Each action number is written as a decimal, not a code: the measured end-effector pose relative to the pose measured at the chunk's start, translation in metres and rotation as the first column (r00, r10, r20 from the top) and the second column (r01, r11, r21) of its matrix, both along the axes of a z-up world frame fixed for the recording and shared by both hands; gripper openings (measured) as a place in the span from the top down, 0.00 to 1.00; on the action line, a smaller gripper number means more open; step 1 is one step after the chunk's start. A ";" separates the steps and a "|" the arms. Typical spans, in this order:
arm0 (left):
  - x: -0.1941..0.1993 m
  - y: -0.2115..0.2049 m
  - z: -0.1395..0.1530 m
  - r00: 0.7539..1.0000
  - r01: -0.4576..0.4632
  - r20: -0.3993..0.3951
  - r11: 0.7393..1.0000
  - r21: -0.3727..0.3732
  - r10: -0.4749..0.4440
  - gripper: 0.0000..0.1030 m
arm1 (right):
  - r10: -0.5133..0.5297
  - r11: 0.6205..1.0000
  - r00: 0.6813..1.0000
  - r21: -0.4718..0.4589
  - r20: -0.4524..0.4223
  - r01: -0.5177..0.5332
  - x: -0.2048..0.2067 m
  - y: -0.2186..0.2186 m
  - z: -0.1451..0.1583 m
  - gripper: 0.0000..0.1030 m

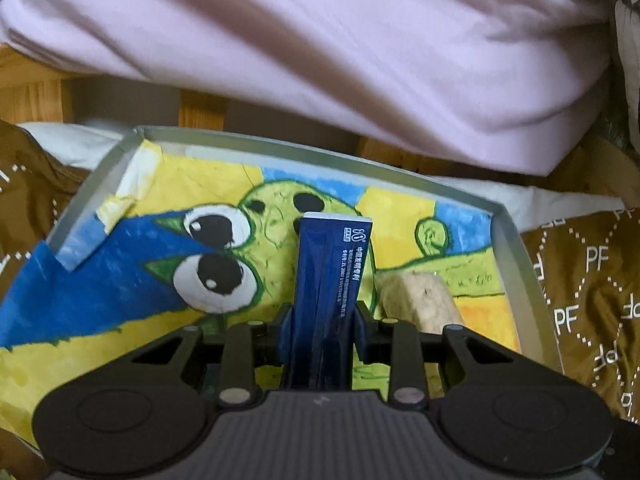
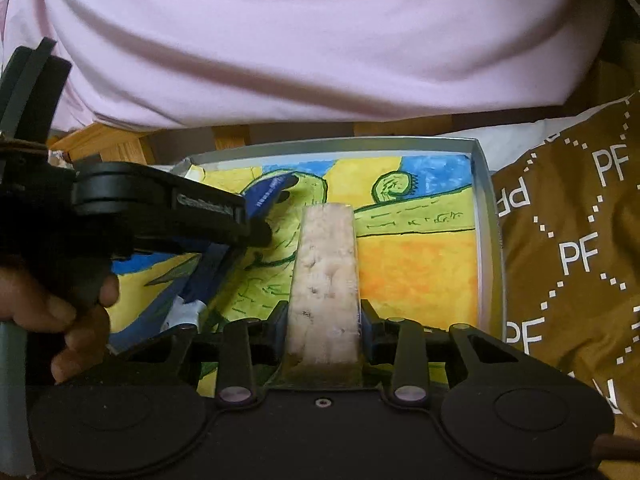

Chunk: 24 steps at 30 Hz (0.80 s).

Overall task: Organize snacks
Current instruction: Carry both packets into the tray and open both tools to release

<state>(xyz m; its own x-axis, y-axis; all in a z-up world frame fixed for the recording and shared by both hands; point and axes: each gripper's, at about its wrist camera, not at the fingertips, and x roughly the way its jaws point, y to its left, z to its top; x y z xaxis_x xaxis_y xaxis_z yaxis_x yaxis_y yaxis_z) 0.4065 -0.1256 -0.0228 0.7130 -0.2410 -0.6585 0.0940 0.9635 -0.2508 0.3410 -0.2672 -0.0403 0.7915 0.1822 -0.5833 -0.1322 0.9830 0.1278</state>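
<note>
Both claws loaded over the tray (image 1: 516, 248). Left claw (image 1: 320, 316) is clamped on a dark blue snack packet (image 1: 332, 276), sticking out toward 12 o'clock above the painted liner (image 1: 120, 300). Right claw (image 2: 324, 316) is clamped on a pale wrapped snack bar (image 2: 326, 264), also pointing to 12, with the left claw at its 9 to 10 o'clock. Neither snack looks released yet. I see no other snacks lying in the tray, so my read is early: both placements remain.
</note>
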 end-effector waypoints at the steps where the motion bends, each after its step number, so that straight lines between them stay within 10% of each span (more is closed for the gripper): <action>1: 0.000 -0.001 -0.001 1.000 -0.002 -0.006 1.000 0.000 0.002 0.65 | -0.002 1.000 1.000 -0.006 0.000 0.002 0.000 0.002 -0.001 0.63; 14: -0.041 0.022 0.031 0.995 -0.002 0.104 1.000 -0.027 0.004 0.19 | -0.066 0.998 0.993 0.008 0.101 0.066 -0.038 0.005 0.018 0.21; 24: -0.121 0.059 0.074 0.958 -0.101 0.264 0.994 -0.052 0.111 0.04 | -0.084 0.996 0.956 0.053 0.283 0.072 -0.111 0.010 0.061 0.04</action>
